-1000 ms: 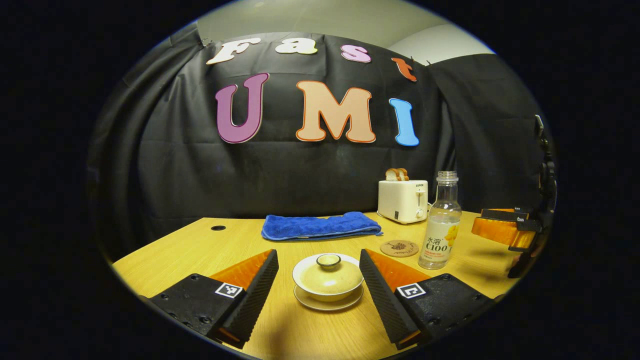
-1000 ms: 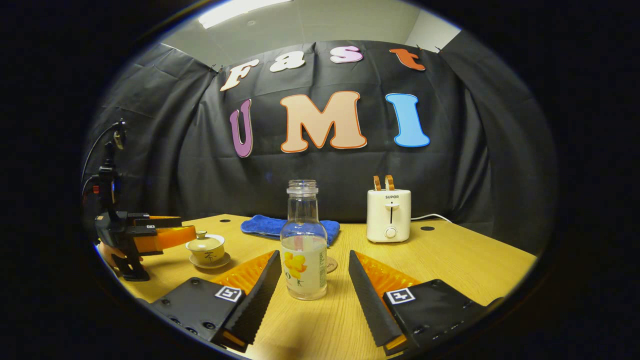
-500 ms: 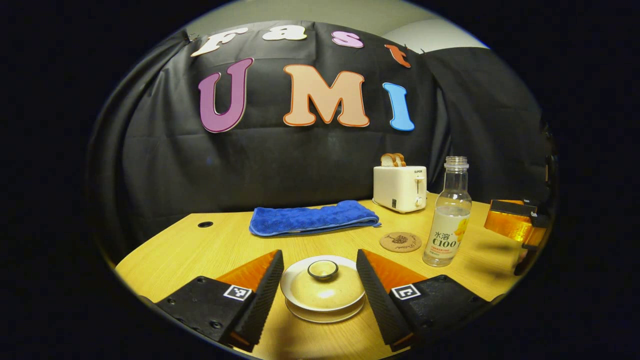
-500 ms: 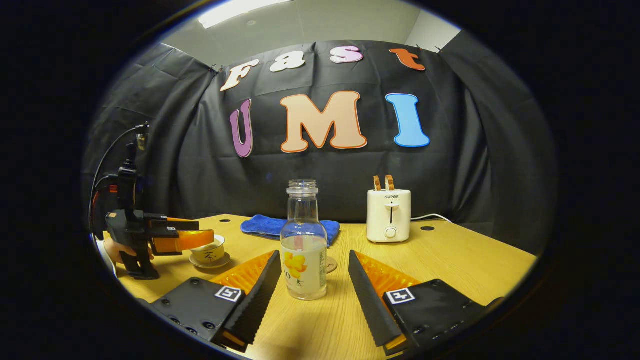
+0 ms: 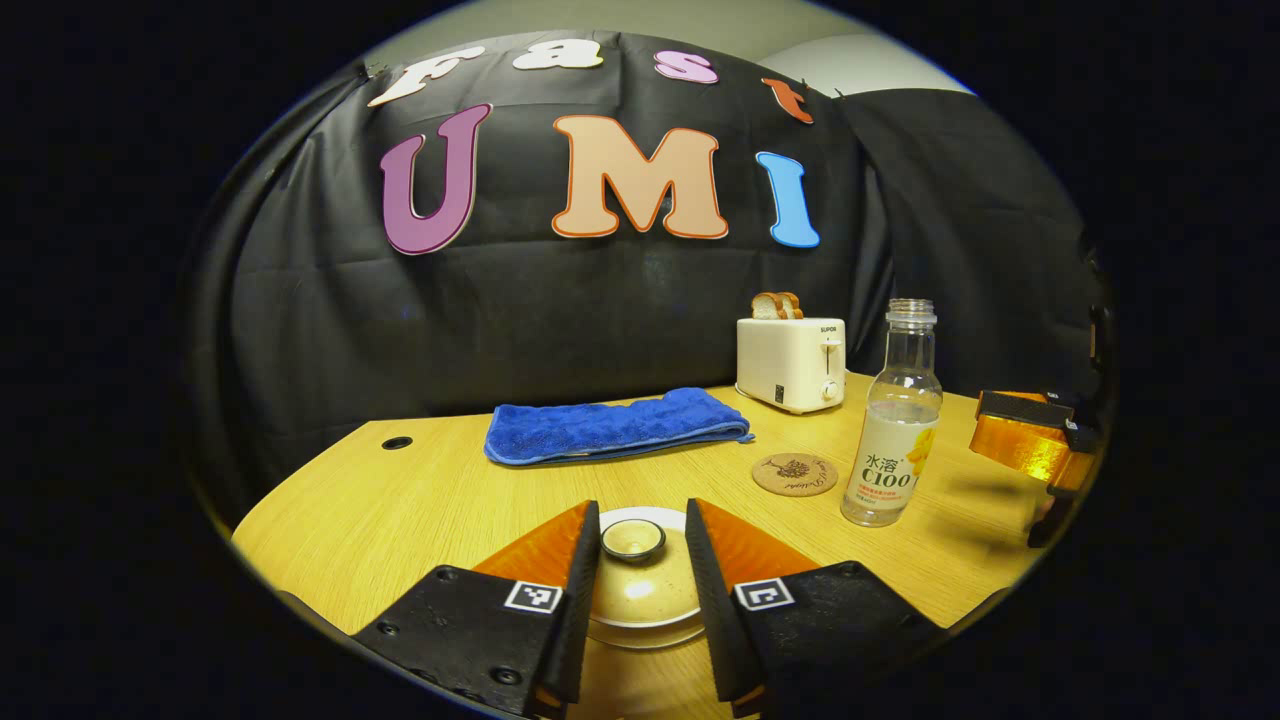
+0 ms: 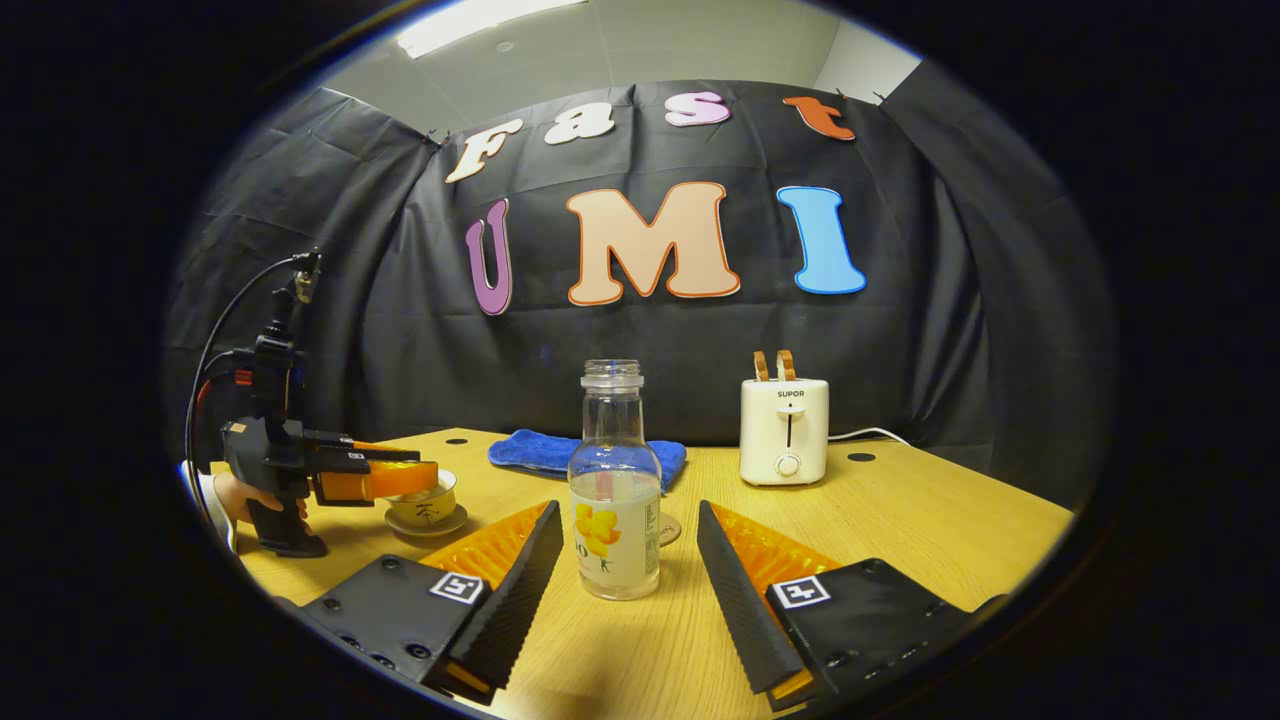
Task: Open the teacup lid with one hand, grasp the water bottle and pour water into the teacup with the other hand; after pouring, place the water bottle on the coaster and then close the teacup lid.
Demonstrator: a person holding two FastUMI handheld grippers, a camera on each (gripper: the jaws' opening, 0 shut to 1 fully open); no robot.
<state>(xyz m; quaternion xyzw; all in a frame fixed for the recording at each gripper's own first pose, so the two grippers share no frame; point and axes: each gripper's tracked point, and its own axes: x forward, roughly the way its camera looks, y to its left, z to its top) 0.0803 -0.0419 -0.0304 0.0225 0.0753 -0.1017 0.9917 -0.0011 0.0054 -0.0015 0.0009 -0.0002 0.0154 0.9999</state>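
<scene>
Two grippers: L gripper [image 5: 640, 590] fingers narrowed round lid [image 5: 640, 585] knob, contact can't tell; lid on cup [image 6: 422, 508]. R gripper [image 6: 620, 575] fingers spread either side of bottle [image 6: 614, 490], upright on table [image 6: 900, 520] nr coaster [image 5: 795, 474].

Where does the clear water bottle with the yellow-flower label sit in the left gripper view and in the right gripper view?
Left gripper view: the clear water bottle with the yellow-flower label stands at right, just right of the round cork coaster.
Right gripper view: it stands at centre, upright between that gripper's own spread fingers, untouched.
Shared landmark: the cream toaster at the back of the wooden table, left of the bottle in the left gripper view, right of it in the right one.
</scene>
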